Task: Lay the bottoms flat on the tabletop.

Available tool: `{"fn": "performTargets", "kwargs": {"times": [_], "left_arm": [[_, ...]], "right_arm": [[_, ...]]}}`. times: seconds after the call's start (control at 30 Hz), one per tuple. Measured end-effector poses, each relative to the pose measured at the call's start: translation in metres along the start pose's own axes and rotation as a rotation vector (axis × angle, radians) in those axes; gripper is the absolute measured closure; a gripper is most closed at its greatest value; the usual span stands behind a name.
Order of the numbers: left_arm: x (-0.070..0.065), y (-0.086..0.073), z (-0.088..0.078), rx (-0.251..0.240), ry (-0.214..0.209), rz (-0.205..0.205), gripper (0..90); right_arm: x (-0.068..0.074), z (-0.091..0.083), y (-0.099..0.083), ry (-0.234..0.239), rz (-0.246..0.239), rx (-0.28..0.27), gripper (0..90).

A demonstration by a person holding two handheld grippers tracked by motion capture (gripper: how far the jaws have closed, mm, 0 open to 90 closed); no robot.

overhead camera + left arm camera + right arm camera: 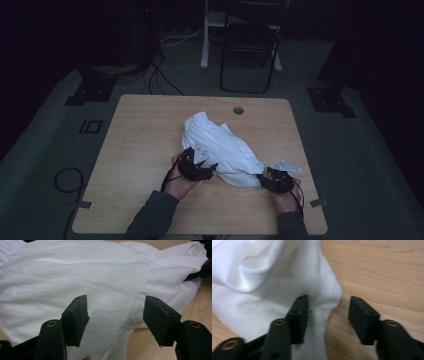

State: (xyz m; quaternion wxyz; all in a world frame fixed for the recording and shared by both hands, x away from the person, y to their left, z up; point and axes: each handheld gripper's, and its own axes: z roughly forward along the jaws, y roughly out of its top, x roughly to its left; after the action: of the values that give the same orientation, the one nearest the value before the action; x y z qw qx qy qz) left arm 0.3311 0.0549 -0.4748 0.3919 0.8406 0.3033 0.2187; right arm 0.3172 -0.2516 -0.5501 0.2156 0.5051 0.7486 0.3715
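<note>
Both tools stand wide, gripping nothing: the left tool (200, 169) spans the white garment (220, 148) at its seven o'clock edge, the right tool (272, 181) straddles the corner at five o'clock. The garment lies bunched mid-counter (145, 130), running from eleven toward five o'clock. Closing now (the cloth looks thin and layered) could pinch several folds together, or the right tool's outer jaw might catch bare wood and miss the edge.

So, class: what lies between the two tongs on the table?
The near edge of the white cloth spans from left tongs to right tongs, seen from the high view.
</note>
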Motion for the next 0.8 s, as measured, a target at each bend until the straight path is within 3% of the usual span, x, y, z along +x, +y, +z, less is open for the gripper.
{"fn": "performTargets", "kwargs": {"times": [0.27, 0.4, 0.57, 0.67, 0.8], "left_arm": [[-0.005, -0.003, 0.017, 0.052, 0.043, -0.003, 41.6], [-0.003, -0.006, 0.021, 0.067, 0.063, -0.008, 51.5], [0.003, -0.009, 0.019, 0.083, 0.053, -0.022, 76.7], [0.007, -0.008, 0.014, 0.079, 0.049, -0.017, 84.2], [0.013, -0.007, 0.009, 0.069, 0.048, -0.025, 85.9]], "right_arm": [[-0.002, 0.000, -0.003, 0.020, 0.009, -0.012, 57.3], [0.000, 0.000, -0.003, 0.010, -0.001, -0.015, 57.6], [0.001, -0.001, -0.004, 0.007, -0.002, -0.014, 58.3], [0.000, -0.001, -0.004, 0.015, -0.005, -0.014, 60.4], [0.000, -0.001, -0.004, 0.018, -0.006, -0.015, 61.0]]}}
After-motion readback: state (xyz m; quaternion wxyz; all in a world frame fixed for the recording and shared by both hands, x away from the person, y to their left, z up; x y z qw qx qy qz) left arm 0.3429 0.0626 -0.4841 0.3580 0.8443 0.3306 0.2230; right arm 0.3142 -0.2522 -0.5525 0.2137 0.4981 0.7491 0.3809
